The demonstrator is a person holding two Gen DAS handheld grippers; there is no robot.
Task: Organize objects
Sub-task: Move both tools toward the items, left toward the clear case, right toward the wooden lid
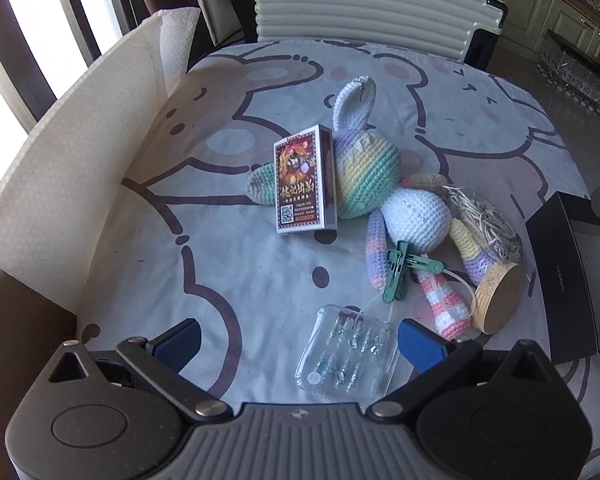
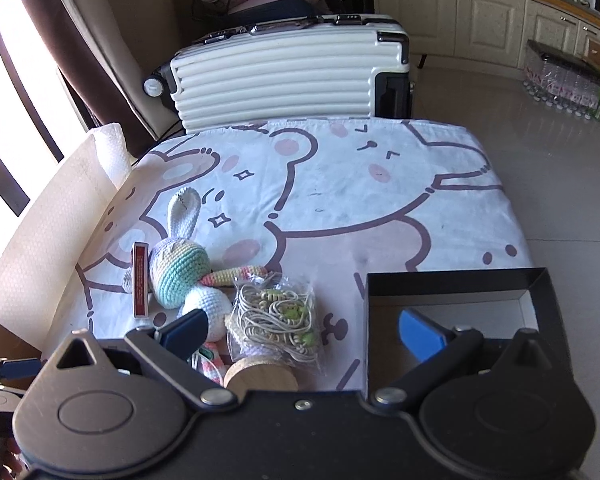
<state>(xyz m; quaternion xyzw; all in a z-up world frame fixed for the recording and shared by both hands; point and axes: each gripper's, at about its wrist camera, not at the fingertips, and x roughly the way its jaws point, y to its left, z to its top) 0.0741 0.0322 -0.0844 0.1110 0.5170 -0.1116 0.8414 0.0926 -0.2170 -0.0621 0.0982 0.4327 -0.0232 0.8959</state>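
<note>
A crocheted pastel rabbit [image 1: 380,184] lies mid-table; it also shows in the right wrist view [image 2: 180,276]. A card box [image 1: 305,182] leans on it. A green clothespin [image 1: 400,270], a clear plastic case [image 1: 348,350], a bag of cord [image 1: 484,220] and a wooden-lidded jar [image 1: 498,298] lie nearby. My left gripper [image 1: 300,340] is open, low over the table, the clear case between its fingers. My right gripper [image 2: 300,332] is open above the cord bag [image 2: 276,312] and the edge of the black box [image 2: 452,280].
A white foam sheet [image 1: 72,184] stands along the table's left edge. A white suitcase [image 2: 288,76] stands behind the table. The open black box [image 1: 572,272] sits at the right edge. Tiled floor lies to the right, with bottle packs [image 2: 568,80] by the cabinets.
</note>
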